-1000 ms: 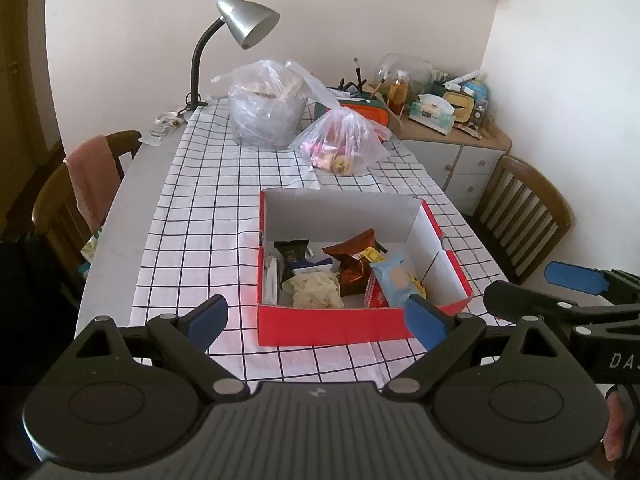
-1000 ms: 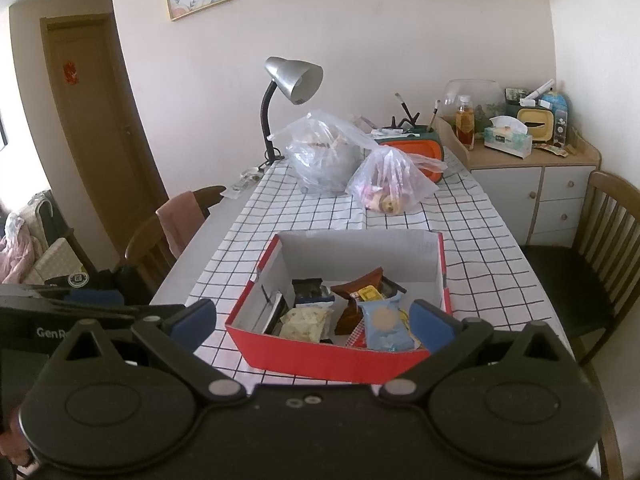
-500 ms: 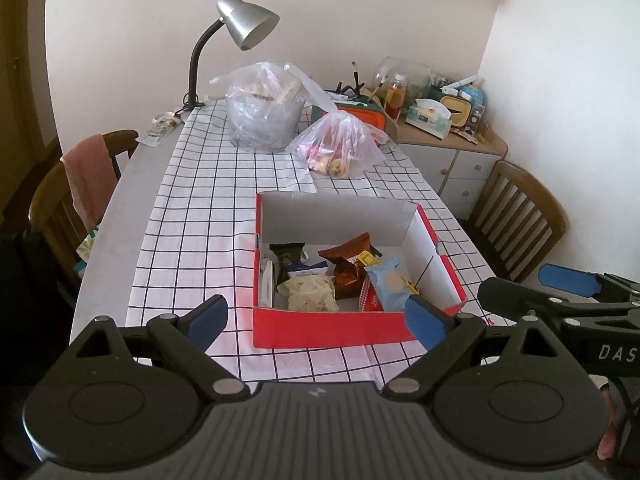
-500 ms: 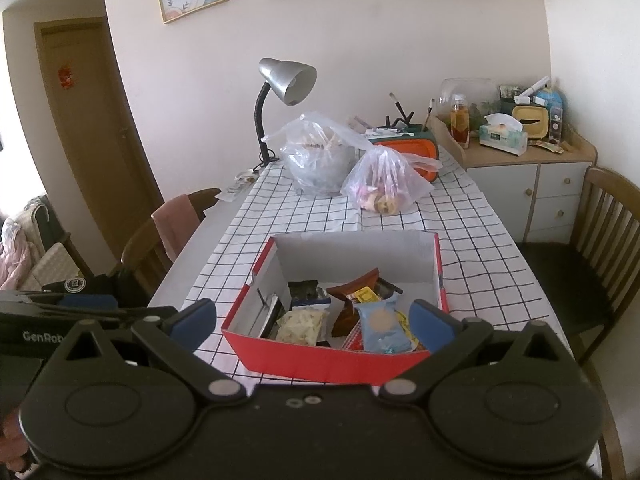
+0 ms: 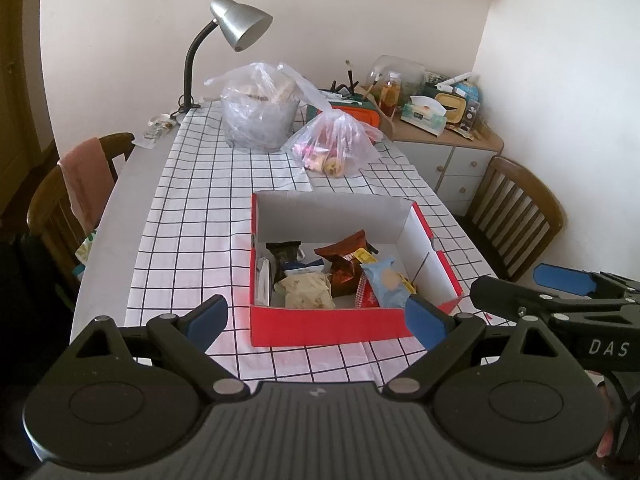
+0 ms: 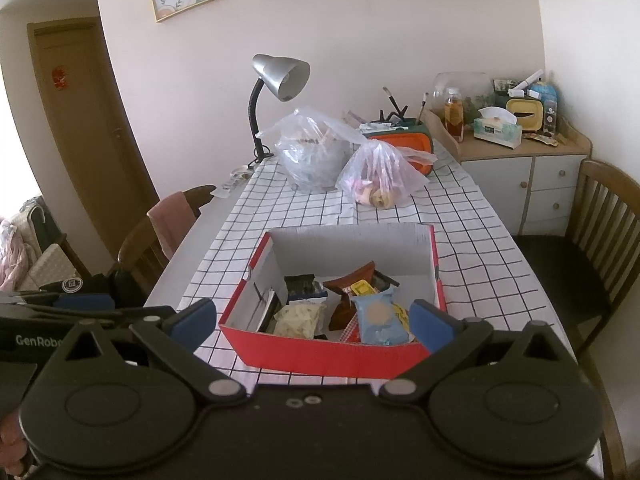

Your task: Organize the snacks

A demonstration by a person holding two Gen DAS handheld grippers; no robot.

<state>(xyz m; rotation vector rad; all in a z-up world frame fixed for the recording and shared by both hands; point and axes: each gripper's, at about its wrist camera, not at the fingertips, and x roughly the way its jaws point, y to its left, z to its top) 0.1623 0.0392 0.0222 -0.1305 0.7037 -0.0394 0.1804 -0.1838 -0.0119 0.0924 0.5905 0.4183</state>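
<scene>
Both tongs hang spread and empty above the near edge of the table (image 5: 120,216): the left tongs (image 5: 316,316) and the right tongs (image 6: 312,320) each frame the red box (image 5: 328,326) just ahead of them. The snacks (image 5: 340,276) lie loose inside that box, bunched toward its near wall: a brown packet, a pale blue one, a cream one and some dark ones, overlapping. Further ahead, well beyond the box, sit two plastic bags (image 5: 336,148) that may hold more food.

We cannot judge from this whether the box is being filled, sorted or is already as wanted; packets piled in a box suit either a sort in progress or a finished gathering. So we keep our advice general. If we reach in, we should come down from above between the box walls, take one packet at its free edge and not the heap, and pinch gently, since the wrappers are crinkly and likely to slip or crush. We should keep the two tongs from crossing, as they sit close side by side.

Much is unclear. The packets hide one another, so their count and kinds stay uncertain. The far box floor looks bare. The bags are cloudy, and their contents are hard to make out.
</scene>
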